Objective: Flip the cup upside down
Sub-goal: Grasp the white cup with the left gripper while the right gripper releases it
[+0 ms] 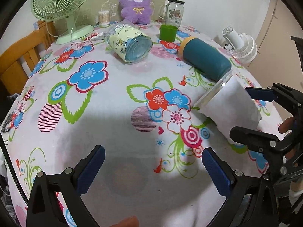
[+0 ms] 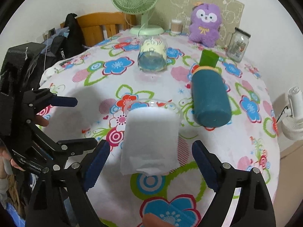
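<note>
A clear plastic cup with a white paper wrap lies on its side on the floral tablecloth, its rim pointing away from my right gripper. The right gripper is open, its blue-padded fingers on either side of the cup's base end without touching it. The same cup shows in the left wrist view at the right, between the right gripper's fingers. My left gripper is open and empty above the tablecloth, to the left of the cup.
A teal bottle lies on its side just right of the cup. A yellow-wrapped glass jar lies further back. A green cup, a glass mason jar, a purple plush and a green fan stand at the back.
</note>
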`<action>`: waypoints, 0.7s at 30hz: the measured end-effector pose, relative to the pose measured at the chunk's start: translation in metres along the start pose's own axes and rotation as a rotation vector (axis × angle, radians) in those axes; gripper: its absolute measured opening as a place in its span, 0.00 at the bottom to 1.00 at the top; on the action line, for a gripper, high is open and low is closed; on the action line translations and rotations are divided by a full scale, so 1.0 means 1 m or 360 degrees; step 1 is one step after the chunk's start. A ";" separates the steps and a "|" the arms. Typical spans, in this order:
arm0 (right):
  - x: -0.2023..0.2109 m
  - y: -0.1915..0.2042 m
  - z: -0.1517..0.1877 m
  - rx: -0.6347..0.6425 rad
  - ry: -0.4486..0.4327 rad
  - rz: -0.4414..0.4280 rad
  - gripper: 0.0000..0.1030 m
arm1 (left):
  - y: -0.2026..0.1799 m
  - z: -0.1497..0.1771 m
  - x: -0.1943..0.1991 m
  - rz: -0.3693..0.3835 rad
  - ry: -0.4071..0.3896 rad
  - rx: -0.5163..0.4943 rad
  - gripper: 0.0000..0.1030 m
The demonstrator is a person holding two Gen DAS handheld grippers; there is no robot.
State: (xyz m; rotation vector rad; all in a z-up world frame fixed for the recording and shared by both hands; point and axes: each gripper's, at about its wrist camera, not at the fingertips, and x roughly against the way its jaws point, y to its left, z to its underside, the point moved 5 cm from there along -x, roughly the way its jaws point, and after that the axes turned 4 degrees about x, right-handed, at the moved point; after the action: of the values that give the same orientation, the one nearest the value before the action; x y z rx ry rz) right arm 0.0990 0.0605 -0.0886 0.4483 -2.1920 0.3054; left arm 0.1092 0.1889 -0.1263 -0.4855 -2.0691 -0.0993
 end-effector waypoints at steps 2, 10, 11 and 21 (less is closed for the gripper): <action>0.010 -0.005 0.000 -0.0008 -0.0027 0.0010 0.88 | -0.005 -0.003 0.005 0.0008 -0.0014 0.0000 1.00; 0.049 -0.040 0.015 -0.0086 -0.0092 0.0038 0.91 | -0.041 -0.022 0.016 0.0103 -0.0059 0.0032 1.00; 0.053 -0.045 0.018 -0.0099 -0.0099 0.0044 0.91 | -0.045 -0.023 0.016 0.0109 -0.0061 0.0029 1.00; 0.060 -0.092 0.054 -0.0209 -0.0071 0.0092 0.91 | -0.088 -0.037 0.006 0.0165 -0.0013 0.0028 1.00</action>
State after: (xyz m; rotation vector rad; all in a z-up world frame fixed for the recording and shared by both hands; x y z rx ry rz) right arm 0.0656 -0.0553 -0.0683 0.3227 -2.2558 0.1824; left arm 0.1031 0.1001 -0.0908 -0.5821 -2.0469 -0.0182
